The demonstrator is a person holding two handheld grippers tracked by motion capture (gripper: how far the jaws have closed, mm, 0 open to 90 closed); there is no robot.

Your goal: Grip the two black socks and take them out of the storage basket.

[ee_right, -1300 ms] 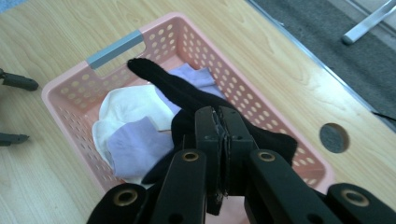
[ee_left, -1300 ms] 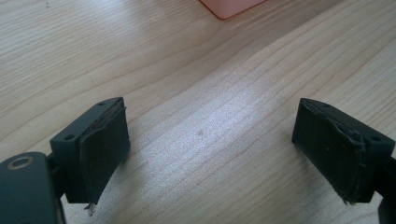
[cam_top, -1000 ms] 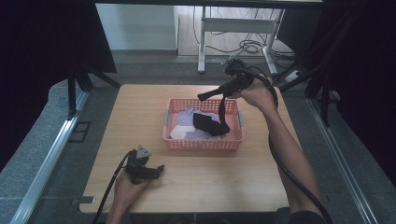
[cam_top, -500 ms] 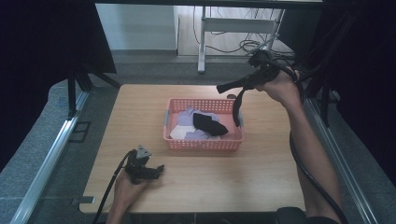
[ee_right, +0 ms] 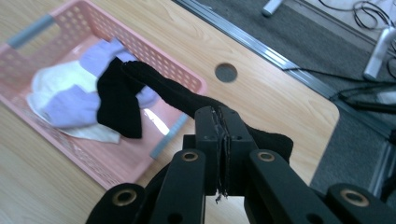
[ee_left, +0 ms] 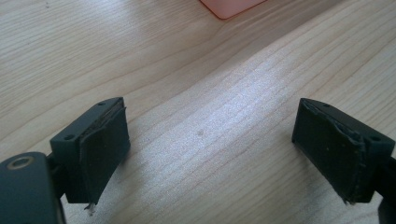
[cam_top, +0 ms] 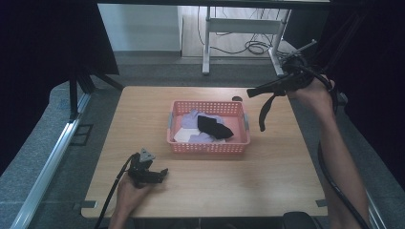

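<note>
1. Right tongs [cam_top: 255, 91], clenched on a black sock [cam_top: 263, 112], have carried it from the basket [cam_top: 208, 148] past the worktop's right edge.
2. Left tongs [cam_top: 160, 172] rest released near the front-left corner.
3. Judgement: sock removed; placement pending.

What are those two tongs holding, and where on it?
The right tongs pinch a black sock near one end, so it dangles beside the pink basket. The left tongs are open, holding nothing.

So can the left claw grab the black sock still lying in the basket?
Probably yes. The left claw is open and holds nothing, and the black sock lies on top in the open pink basket, with bare table between them.
</note>
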